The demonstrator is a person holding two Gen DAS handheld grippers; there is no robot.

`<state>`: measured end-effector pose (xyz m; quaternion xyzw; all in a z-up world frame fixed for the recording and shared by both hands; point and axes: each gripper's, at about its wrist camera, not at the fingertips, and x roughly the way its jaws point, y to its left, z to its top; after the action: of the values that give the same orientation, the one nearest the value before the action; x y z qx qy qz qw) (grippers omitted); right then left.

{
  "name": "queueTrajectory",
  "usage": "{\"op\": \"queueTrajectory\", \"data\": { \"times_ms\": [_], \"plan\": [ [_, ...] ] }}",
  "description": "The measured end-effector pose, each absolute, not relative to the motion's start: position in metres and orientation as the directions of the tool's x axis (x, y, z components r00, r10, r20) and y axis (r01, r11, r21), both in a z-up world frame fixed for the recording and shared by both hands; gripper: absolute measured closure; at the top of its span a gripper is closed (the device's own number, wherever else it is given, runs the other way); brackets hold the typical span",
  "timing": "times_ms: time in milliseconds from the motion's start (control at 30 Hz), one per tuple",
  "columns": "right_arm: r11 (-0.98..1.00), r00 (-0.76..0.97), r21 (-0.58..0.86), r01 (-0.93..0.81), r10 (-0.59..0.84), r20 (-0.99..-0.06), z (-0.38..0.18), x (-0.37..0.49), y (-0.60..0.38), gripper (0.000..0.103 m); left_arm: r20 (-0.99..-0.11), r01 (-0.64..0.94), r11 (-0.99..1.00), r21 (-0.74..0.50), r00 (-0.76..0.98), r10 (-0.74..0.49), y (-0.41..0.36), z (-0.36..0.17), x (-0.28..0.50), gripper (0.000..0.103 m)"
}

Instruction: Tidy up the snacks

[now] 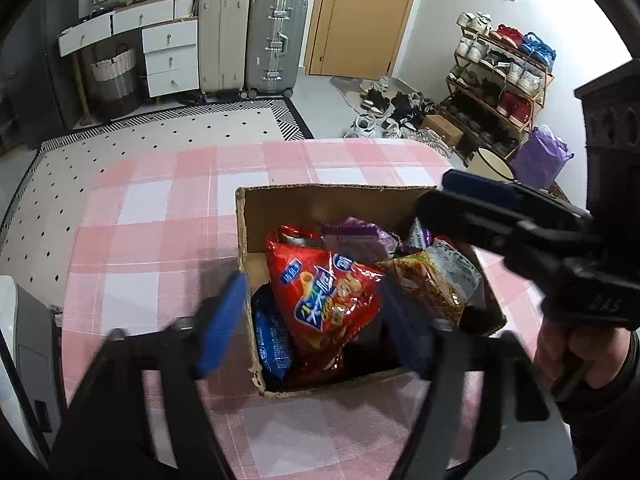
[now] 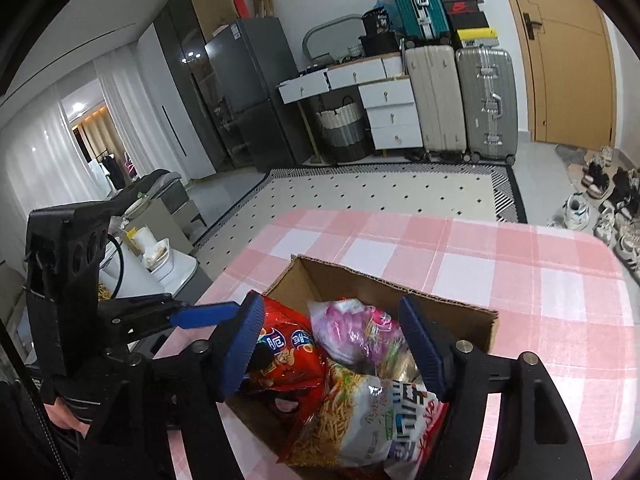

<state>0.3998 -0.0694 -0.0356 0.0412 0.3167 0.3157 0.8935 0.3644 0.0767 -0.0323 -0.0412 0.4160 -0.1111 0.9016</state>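
An open cardboard box [image 1: 340, 204] [image 2: 460, 316] full of snack bags stands on the pink checked tablecloth [image 1: 160, 220] [image 2: 520, 280]. On top lie a red chip bag [image 1: 324, 292] [image 2: 288, 364], a clear bag of yellow sticks [image 1: 432, 284] [image 2: 344, 412], a purple-pink bag [image 1: 360, 236] [image 2: 352, 328] and a blue bag [image 1: 272, 340]. My left gripper [image 1: 316, 324] is open. One pad is outside the box's left wall, the other inside, with the red bag between them. My right gripper [image 2: 334, 344] is open over the box's other side. It hangs above the pink bag and the yellow sticks.
A hand [image 1: 580, 356] holds the right gripper's handle. Beyond the table lie a dotted rug [image 2: 380, 196], two upright suitcases [image 1: 256, 40], white drawers [image 1: 170, 56], a wooden door [image 1: 360, 16] and a shoe rack [image 1: 500, 76]. A dark fridge [image 2: 248, 96] stands far left.
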Motion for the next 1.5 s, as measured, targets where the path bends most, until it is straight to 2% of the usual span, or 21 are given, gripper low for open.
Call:
{"op": "queueTrajectory", "data": {
  "times_ms": [133, 267, 367, 500, 933, 1033, 1200, 1267, 1500],
  "plan": [
    [0.799, 0.633, 0.279, -0.533, 0.596, -0.495, -0.019, 0.386, -0.085, 0.028, -0.727, 0.159, 0.972, -0.174, 0.645, -0.236, 0.081, -0.025, 0.358, 0.029],
    [0.800, 0.660, 0.271, -0.535, 0.596, -0.457, -0.003, 0.370, -0.097, 0.020, -0.718, 0.158, 0.972, -0.174, 0.655, -0.236, 0.080, -0.015, 0.346, 0.029],
    [0.803, 0.679, 0.261, -0.536, 0.594, -0.432, 0.009, 0.357, -0.106, 0.020, -0.711, 0.157, 0.974, -0.163, 0.666, -0.226, 0.076, -0.005, 0.335, 0.029],
    [0.804, 0.696, 0.252, -0.538, 0.592, -0.406, 0.018, 0.338, -0.117, 0.017, -0.691, 0.143, 0.983, -0.119, 0.698, -0.186, 0.070, 0.011, 0.316, 0.023],
    [0.852, 0.786, 0.230, -0.471, 0.523, -0.328, 0.030, 0.268, -0.147, 0.007, -0.618, 0.068, 0.994, -0.089, 0.778, -0.109, 0.069, 0.045, 0.252, 0.018],
    [0.859, 0.803, 0.230, -0.458, 0.510, -0.307, 0.030, 0.253, -0.155, 0.006, -0.585, 0.036, 0.996, -0.081, 0.808, -0.076, 0.070, 0.048, 0.233, 0.017],
    [0.872, 0.824, 0.217, -0.438, 0.486, -0.291, 0.025, 0.226, -0.165, 0.005, -0.504, 0.008, 0.999, -0.051, 0.863, -0.033, 0.070, 0.053, 0.198, 0.002],
    [0.881, 0.837, 0.207, -0.426, 0.470, -0.279, 0.022, 0.214, -0.169, 0.004, -0.456, -0.003, 1.000, -0.030, 0.890, -0.011, 0.069, 0.055, 0.180, 0.001],
    [0.906, 0.873, 0.171, -0.387, 0.420, -0.247, 0.009, 0.179, -0.178, 0.002, -0.373, -0.029, 1.000, 0.006, 0.927, 0.030, 0.066, 0.055, 0.130, 0.001]
  ]
}}
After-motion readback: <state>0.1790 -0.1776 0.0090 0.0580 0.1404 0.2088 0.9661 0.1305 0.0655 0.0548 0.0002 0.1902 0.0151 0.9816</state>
